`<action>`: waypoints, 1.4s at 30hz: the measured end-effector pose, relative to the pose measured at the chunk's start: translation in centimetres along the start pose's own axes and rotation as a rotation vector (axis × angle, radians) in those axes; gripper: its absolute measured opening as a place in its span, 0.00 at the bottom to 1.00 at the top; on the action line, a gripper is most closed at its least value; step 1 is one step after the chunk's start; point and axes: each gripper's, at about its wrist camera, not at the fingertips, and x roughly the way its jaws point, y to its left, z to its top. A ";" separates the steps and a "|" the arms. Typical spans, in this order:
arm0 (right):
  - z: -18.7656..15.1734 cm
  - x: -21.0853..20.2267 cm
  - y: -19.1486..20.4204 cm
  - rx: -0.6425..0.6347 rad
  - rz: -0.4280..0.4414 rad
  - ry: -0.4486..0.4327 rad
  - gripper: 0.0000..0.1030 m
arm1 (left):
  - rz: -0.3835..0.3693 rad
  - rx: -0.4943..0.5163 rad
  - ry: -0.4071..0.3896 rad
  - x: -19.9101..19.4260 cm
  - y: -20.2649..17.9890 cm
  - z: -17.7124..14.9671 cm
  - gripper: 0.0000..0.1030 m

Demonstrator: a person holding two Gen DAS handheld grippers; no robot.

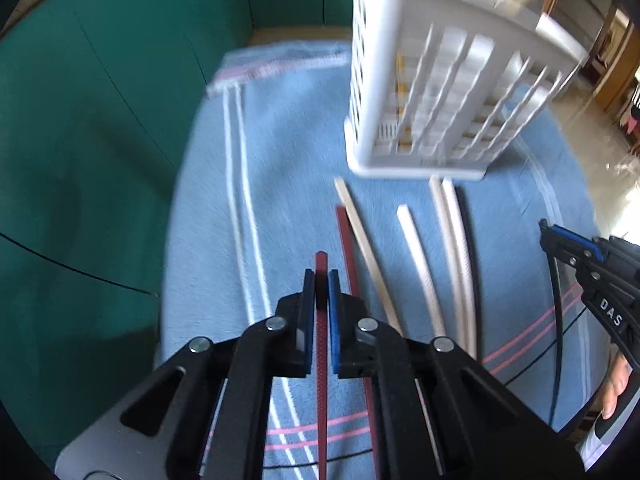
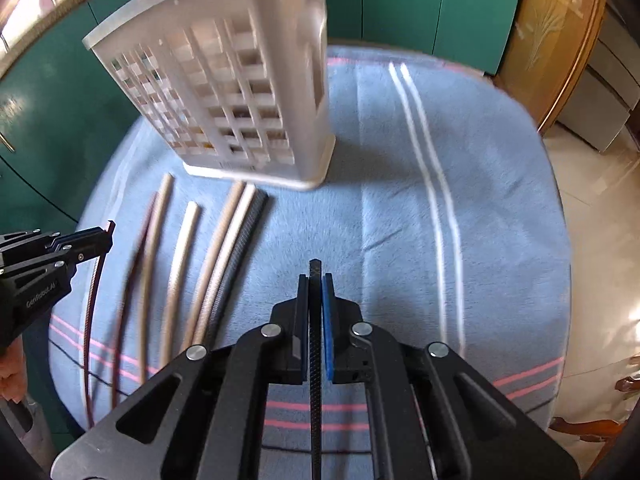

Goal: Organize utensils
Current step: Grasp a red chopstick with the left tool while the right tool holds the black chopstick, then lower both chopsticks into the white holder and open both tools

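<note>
My left gripper (image 1: 321, 276) is shut on a dark red chopstick (image 1: 321, 261), whose tip pokes out past the blue pads. It also shows at the left of the right wrist view as the left gripper (image 2: 107, 230), with the red stick (image 2: 94, 280) hanging below it. My right gripper (image 2: 316, 278) is shut on a black textured chopstick (image 2: 315, 267). Several more chopsticks lie side by side on the cloth: a red one (image 1: 347, 248), beige ones (image 2: 182, 248) and a black one (image 2: 250, 228). A white slotted utensil holder (image 2: 240, 92) stands upright just beyond them.
A blue striped towel (image 2: 400, 240) covers the round table. Green cabinet doors (image 1: 100, 140) stand close behind and to the left. A wooden door (image 2: 552, 40) and pale floor tiles (image 2: 592, 240) lie to the right. A person's hand (image 1: 614, 384) holds the right gripper.
</note>
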 end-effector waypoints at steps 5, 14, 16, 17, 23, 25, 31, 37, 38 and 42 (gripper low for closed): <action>0.7 -6.6 0.0 0.002 0.044 -0.147 0.07 | -0.013 -0.008 -0.134 -5.6 0.1 0.3 0.06; -1.3 -16.5 0.5 -0.027 0.078 -0.340 0.07 | -0.062 -0.004 -0.344 -14.0 -0.3 0.3 0.06; -1.0 -17.3 0.6 -0.033 0.087 -0.368 0.07 | -0.053 -0.001 -0.396 -15.4 -0.7 0.3 0.06; -1.0 -17.7 0.6 -0.035 0.092 -0.380 0.07 | -0.049 -0.001 -0.412 -15.8 -0.7 0.3 0.06; 0.4 -20.5 1.7 -0.060 0.088 -0.433 0.07 | -0.049 0.024 -0.498 -18.1 -1.4 1.1 0.06; 1.2 -21.3 2.1 -0.073 0.095 -0.458 0.07 | -0.045 0.028 -0.524 -19.0 -1.5 1.8 0.06; 4.5 -24.2 3.2 -0.109 0.111 -0.518 0.07 | -0.069 0.023 -0.573 -22.0 -1.3 4.3 0.06; 8.1 -27.2 2.6 -0.088 0.182 -0.571 0.07 | -0.071 0.000 -0.677 -25.8 -0.4 6.5 0.06; 8.6 -27.9 2.5 -0.082 0.188 -0.594 0.07 | -0.079 -0.006 -0.693 -26.3 -0.2 6.7 0.06; 10.0 -29.8 2.5 -0.068 0.159 -0.681 0.07 | -0.112 -0.051 -0.756 -28.8 0.6 7.7 0.06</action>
